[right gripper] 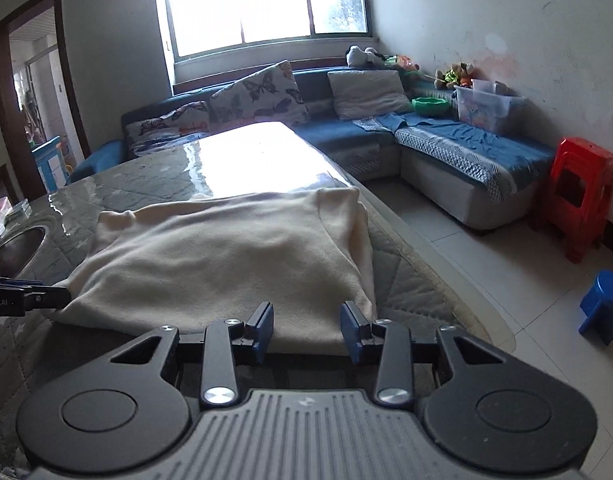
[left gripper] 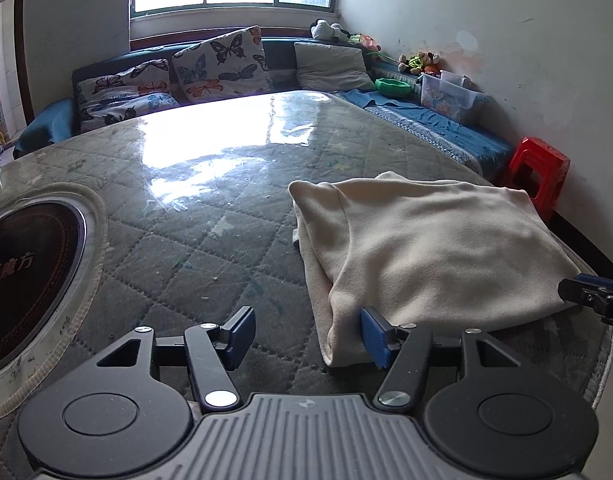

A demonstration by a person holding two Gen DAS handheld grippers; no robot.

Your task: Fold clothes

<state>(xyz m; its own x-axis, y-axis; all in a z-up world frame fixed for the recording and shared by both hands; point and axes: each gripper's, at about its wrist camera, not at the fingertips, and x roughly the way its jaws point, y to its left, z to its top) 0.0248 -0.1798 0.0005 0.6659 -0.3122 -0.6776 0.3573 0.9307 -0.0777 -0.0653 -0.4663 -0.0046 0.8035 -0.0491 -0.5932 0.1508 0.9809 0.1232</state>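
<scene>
Both of your grippers stood open and empty: your left gripper (left gripper: 306, 336) wide at the near left corner of the folded cream garment (left gripper: 426, 248), your right gripper (right gripper: 307, 330) narrower at its near edge on the quilted desk (left gripper: 194, 240).

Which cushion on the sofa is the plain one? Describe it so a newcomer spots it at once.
Start at the big window, then drop to the blue sofa beneath it. The plain cushion leans against the backrest near the sofa's corner, right of the two butterfly cushions. It alone is unpatterned pale grey.
</scene>
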